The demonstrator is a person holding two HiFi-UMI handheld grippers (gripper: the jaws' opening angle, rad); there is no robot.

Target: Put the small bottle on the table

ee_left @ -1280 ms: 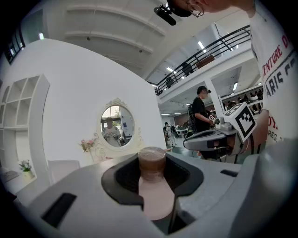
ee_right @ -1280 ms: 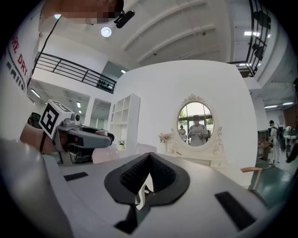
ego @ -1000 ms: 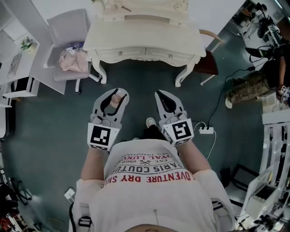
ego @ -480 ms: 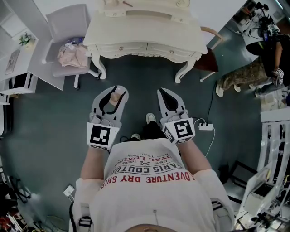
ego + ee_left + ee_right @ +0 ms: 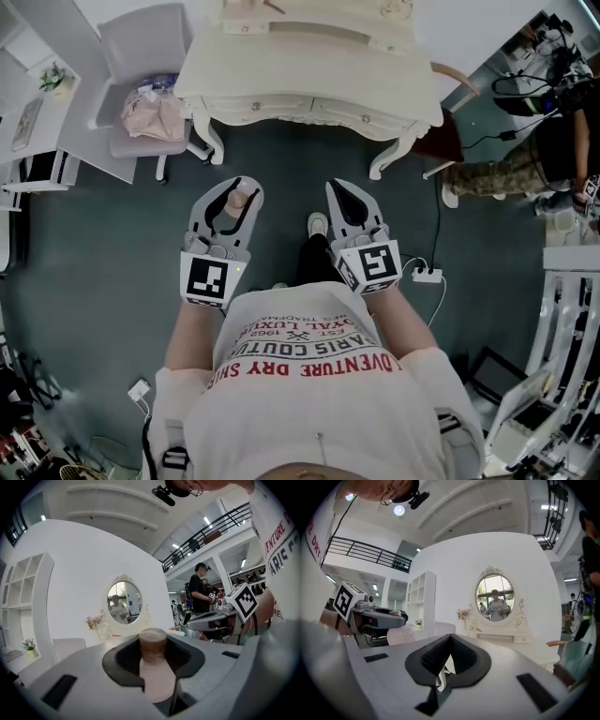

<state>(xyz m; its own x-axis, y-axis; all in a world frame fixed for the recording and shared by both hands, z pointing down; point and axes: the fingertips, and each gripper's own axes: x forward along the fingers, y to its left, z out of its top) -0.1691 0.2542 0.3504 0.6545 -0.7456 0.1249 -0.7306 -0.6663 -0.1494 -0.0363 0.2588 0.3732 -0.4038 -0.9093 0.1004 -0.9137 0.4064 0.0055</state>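
In the head view, the bottle point(image 5: 238, 199) is being held in the left gripper point(image 5: 234, 187), over the floor point(image 5: 94, 281) and short of the table point(image 5: 309, 82). The right gripper point(image 5: 343, 190) is being held just beside it. In the left gripper view, the bottle is being clamped between the jaws, its cap toward their tips, with a mirror point(image 5: 123, 603) beyond. In the right gripper view, the jaws are being pressed together at the tips, with nothing between them.
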